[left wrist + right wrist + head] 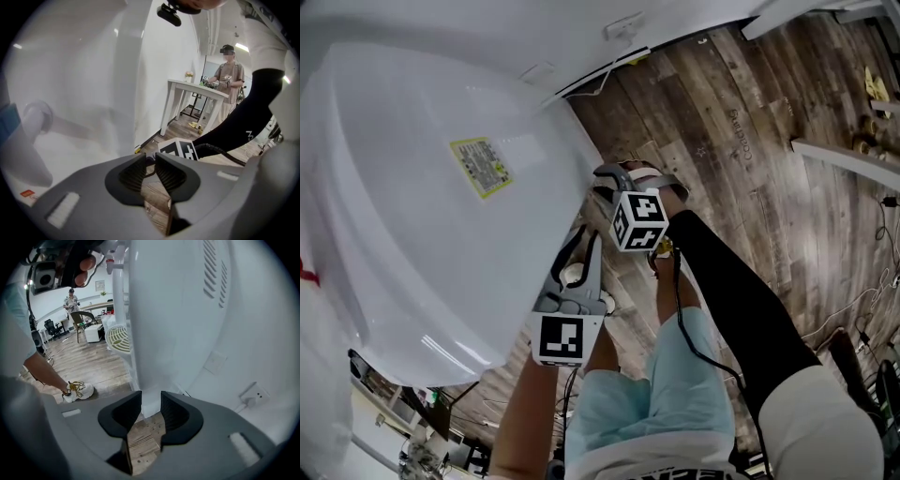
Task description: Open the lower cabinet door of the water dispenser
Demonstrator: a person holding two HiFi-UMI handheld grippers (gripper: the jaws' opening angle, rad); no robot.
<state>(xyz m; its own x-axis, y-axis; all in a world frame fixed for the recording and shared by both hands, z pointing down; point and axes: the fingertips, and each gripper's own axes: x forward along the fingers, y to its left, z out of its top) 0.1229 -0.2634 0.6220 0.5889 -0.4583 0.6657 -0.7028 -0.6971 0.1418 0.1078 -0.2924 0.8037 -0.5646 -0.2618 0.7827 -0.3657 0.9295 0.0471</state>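
Dispenser [178,310] is faced at 12 o'clock by the nearer right tool [151,401], moderately open, empty; left tool [150,164] narrow, empty.

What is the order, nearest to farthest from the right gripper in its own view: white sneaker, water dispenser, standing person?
1. Water dispenser, straight ahead of the right gripper.
2. White sneaker, on the floor at left.
3. Standing person, far back, upper left.
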